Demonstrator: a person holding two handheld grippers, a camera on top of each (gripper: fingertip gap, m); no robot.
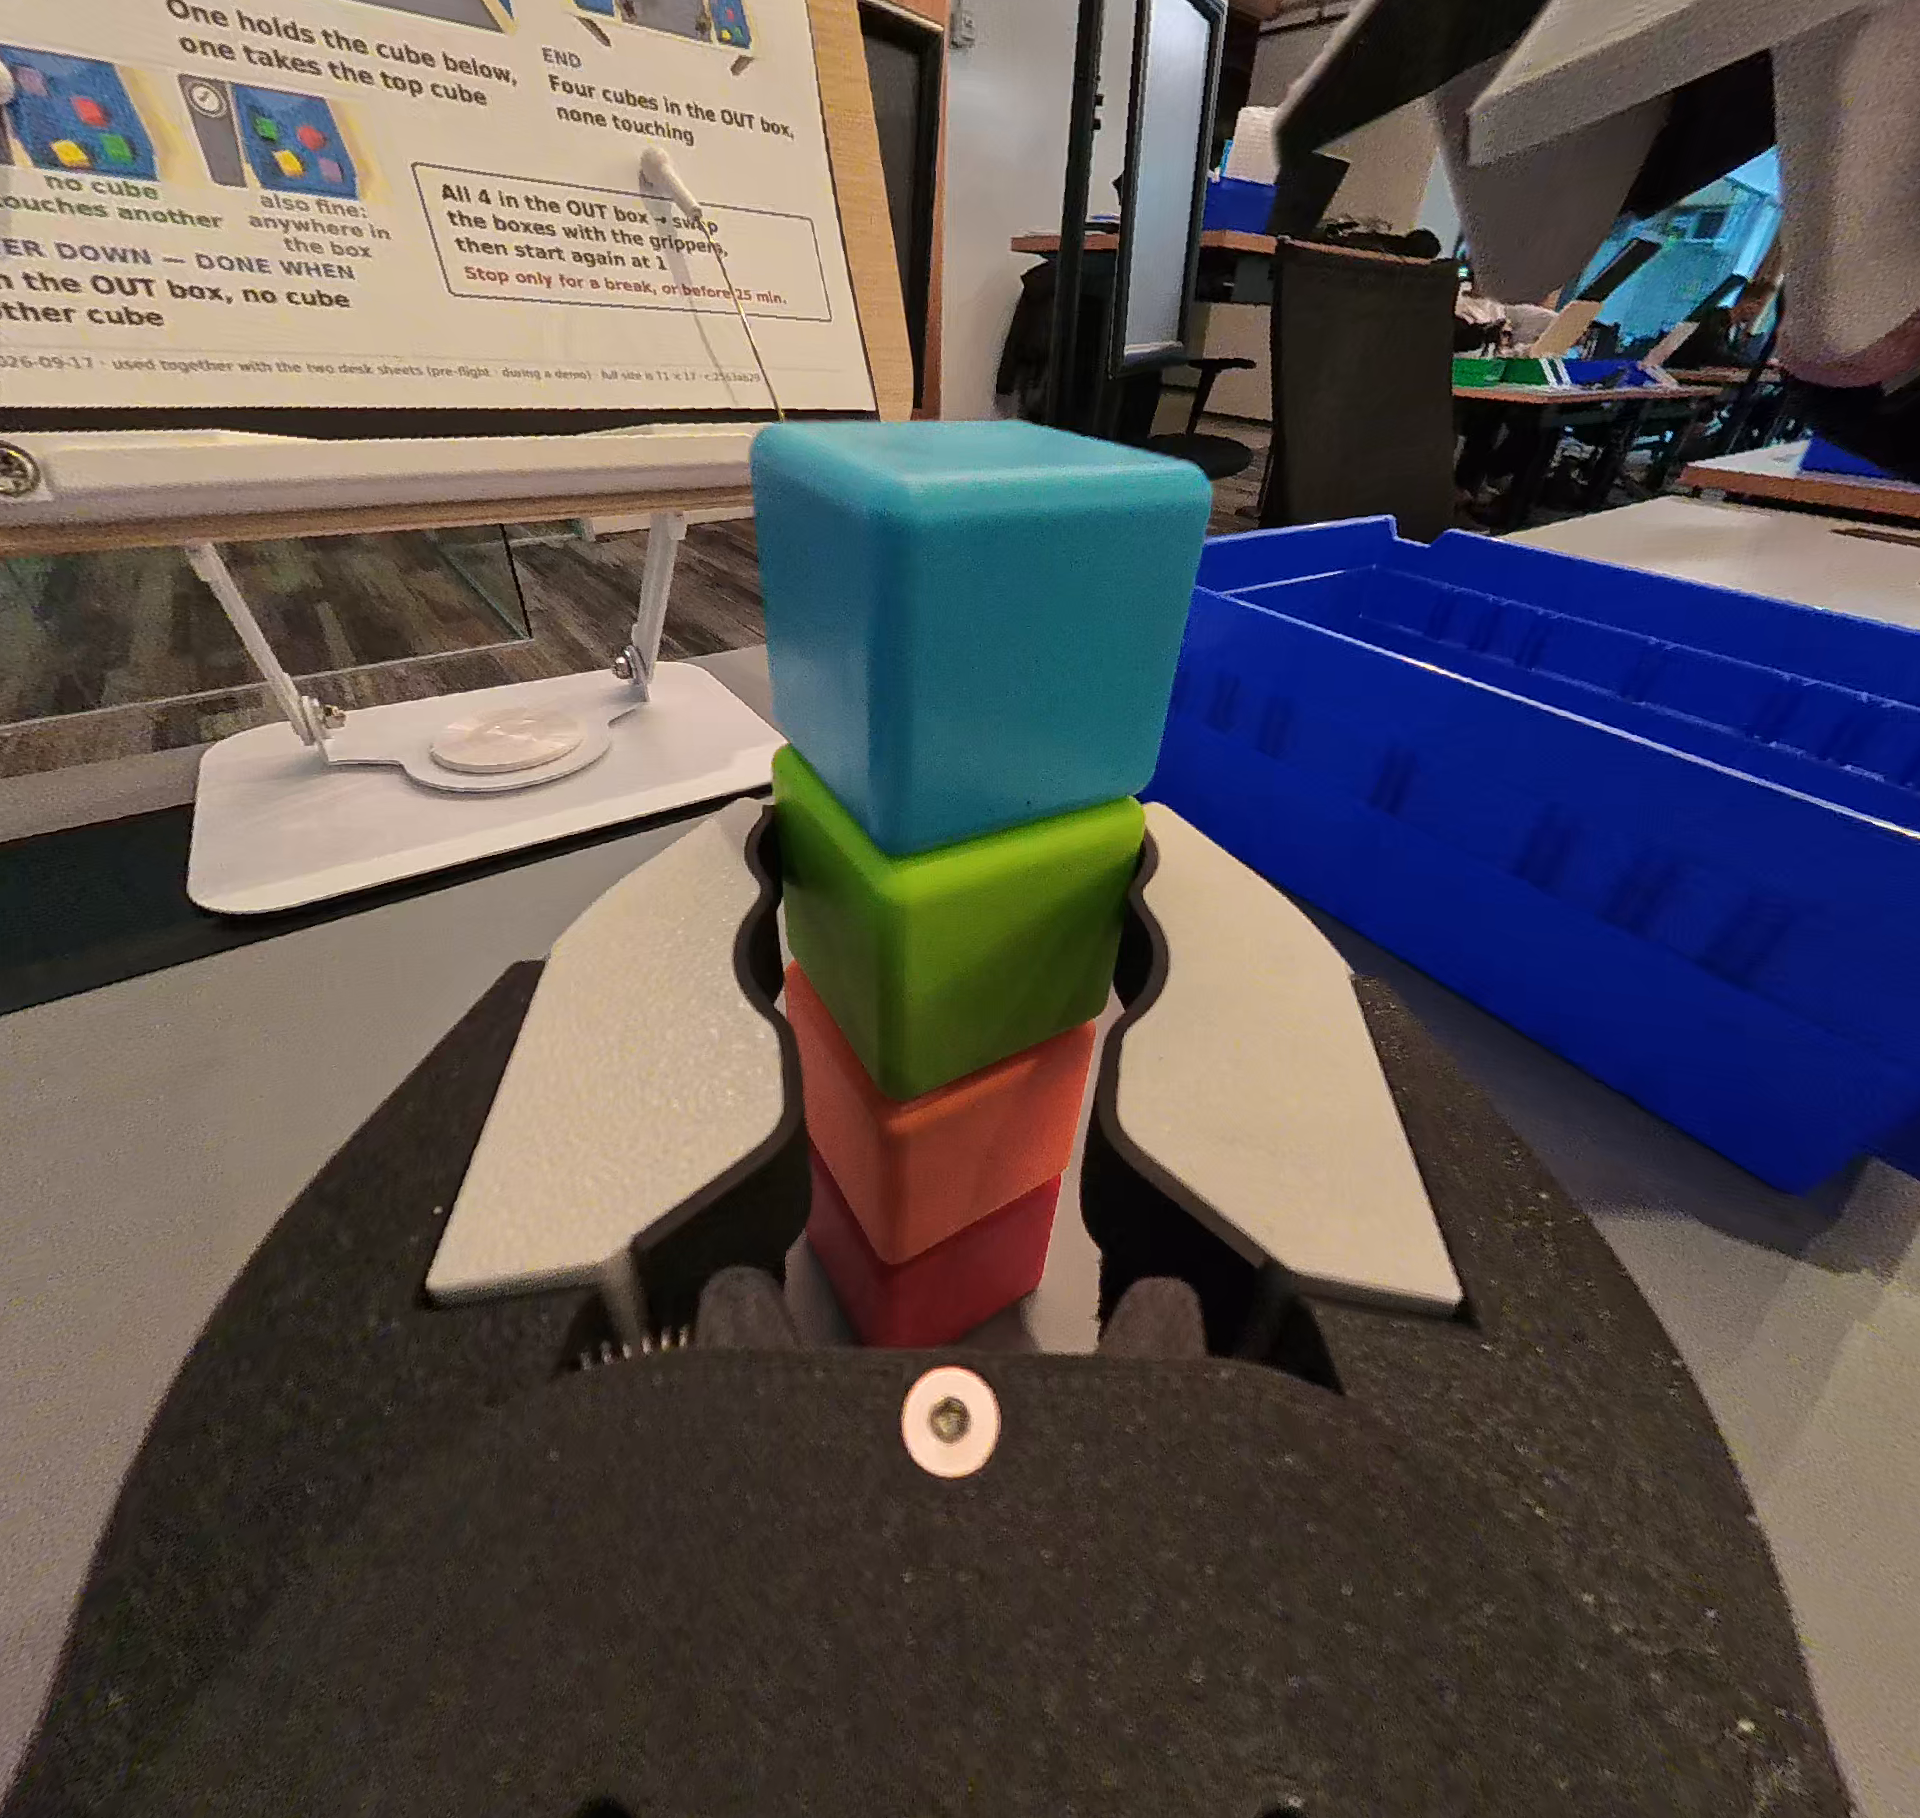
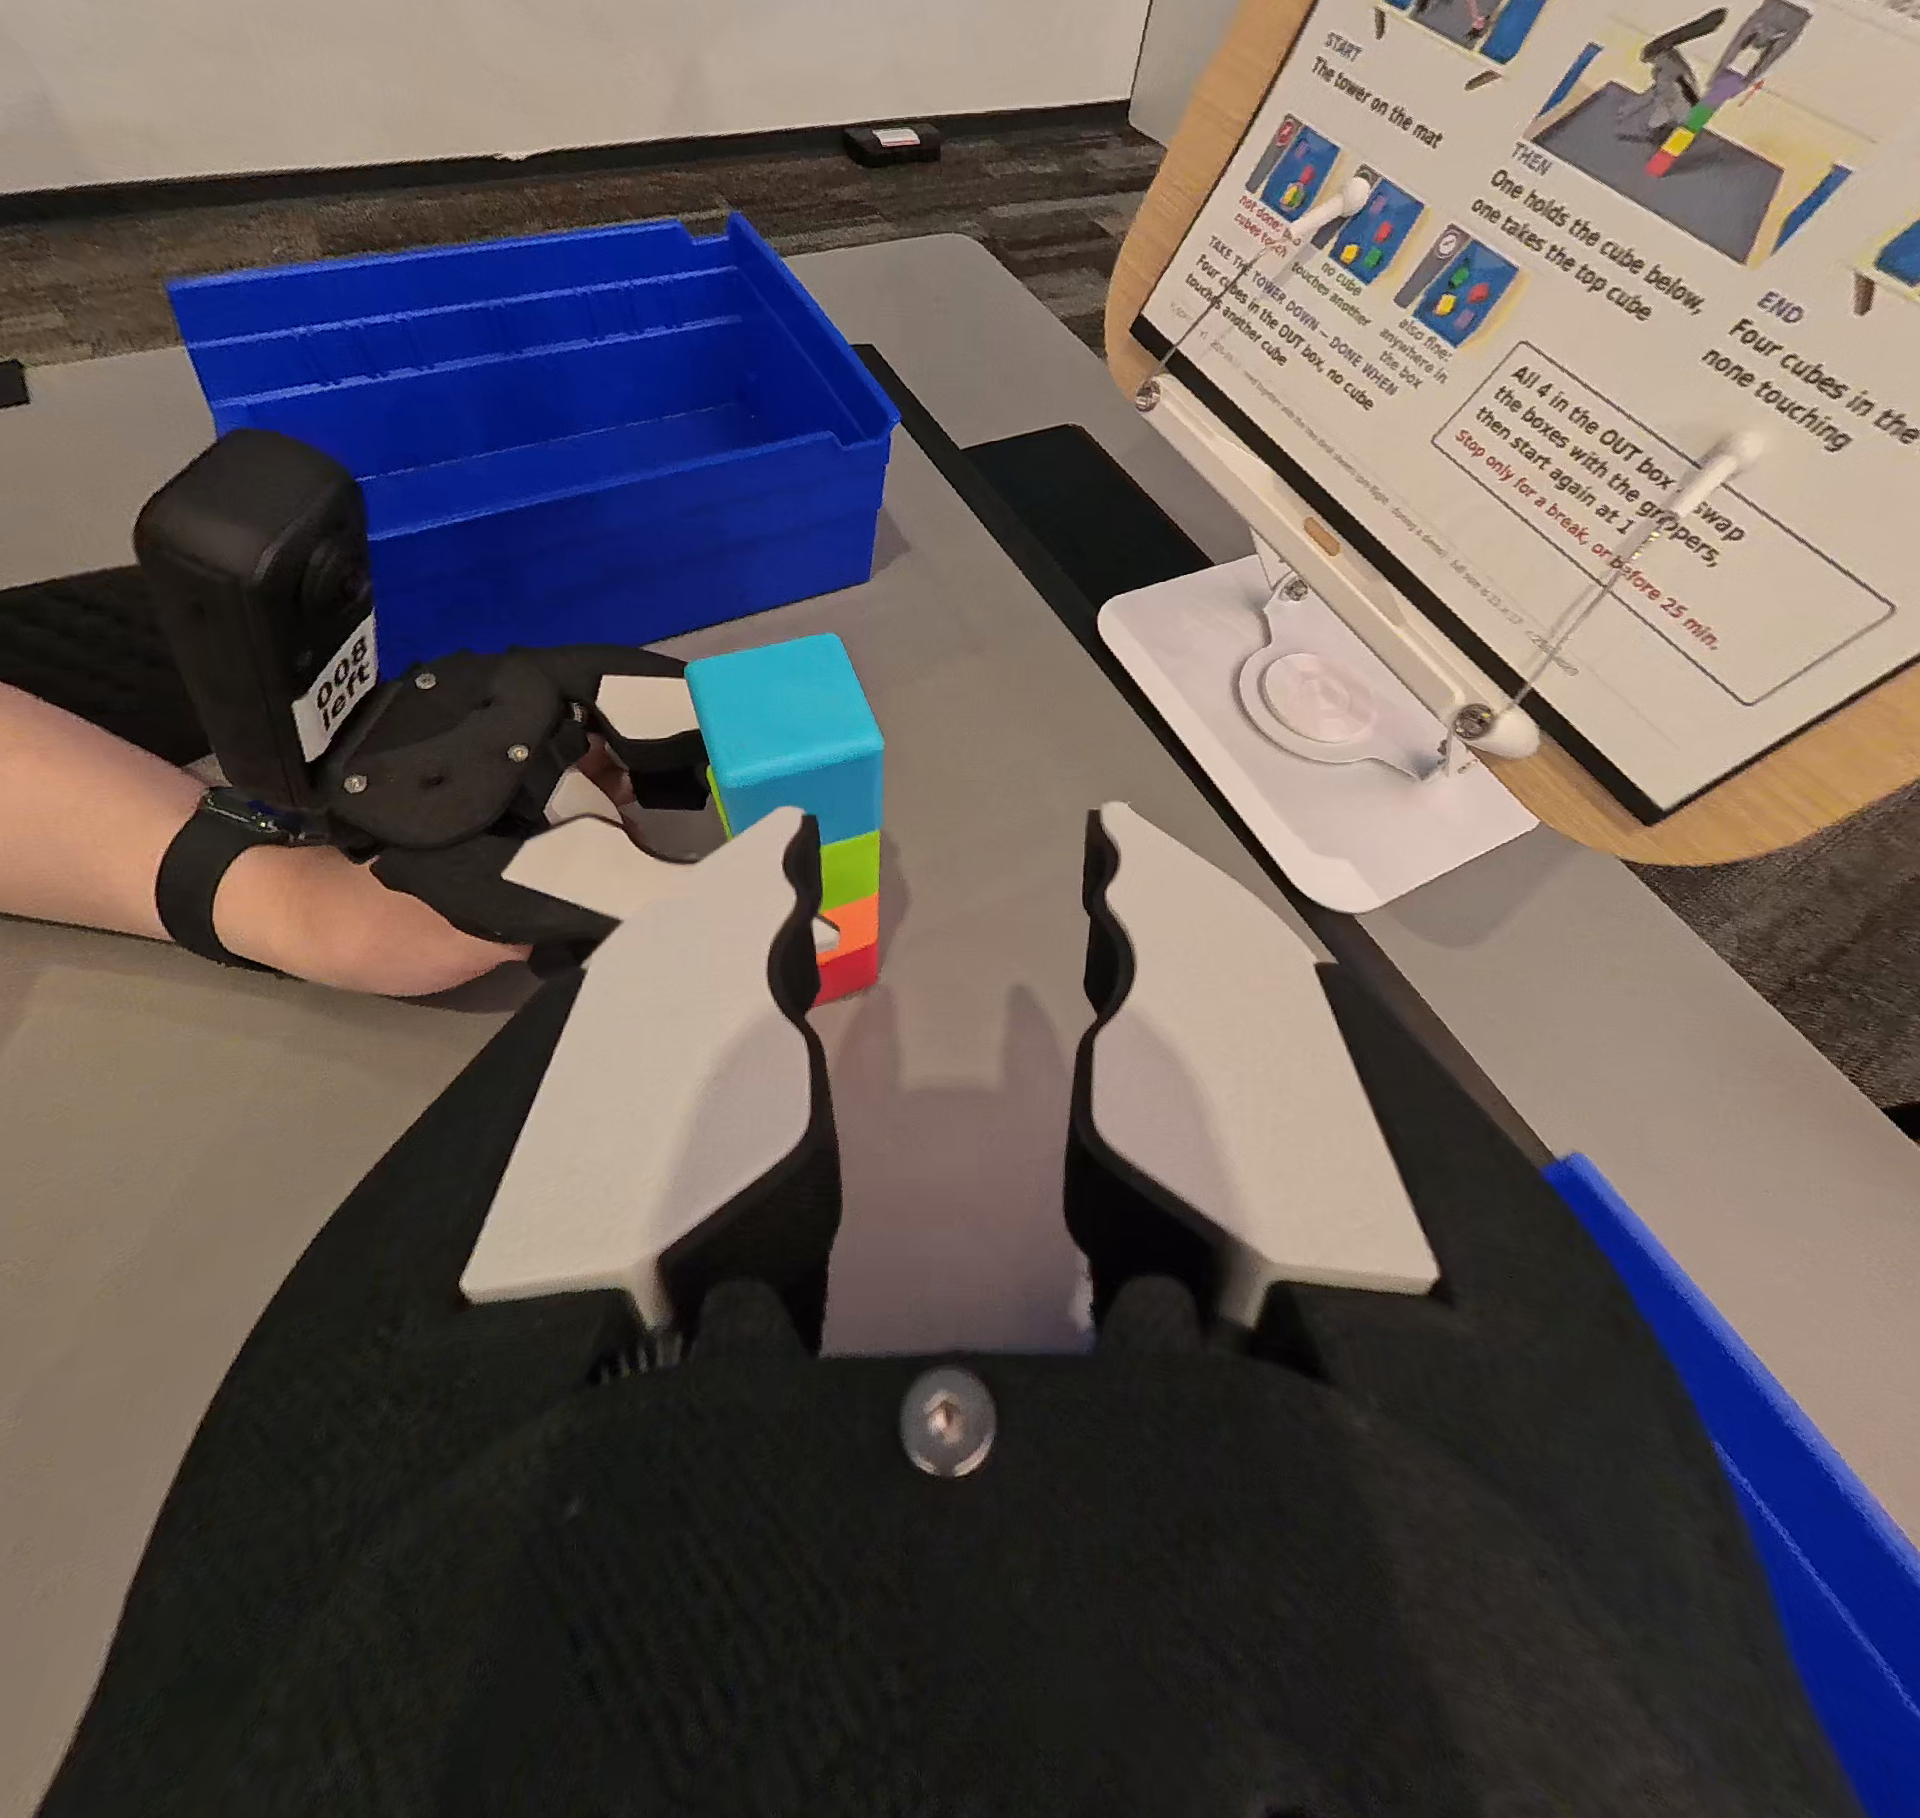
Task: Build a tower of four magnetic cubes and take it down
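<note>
All four cubes stand stacked on the grey table [image 2: 1039,334], blue cube [image 1: 977,625] topmost, so only dismantling remains: the left gripper [image 1: 958,921] clasps the green cube [image 1: 961,947], the right gripper [image 2: 945,869] hovers nearby, spread and empty.

Beyond your work, a printed instruction sheet [image 2: 1621,314] leans on a wooden board [image 2: 1174,158] held by a white stand [image 2: 1299,729]. On the floor by the far wall lies a small black box [image 2: 891,143].
</note>
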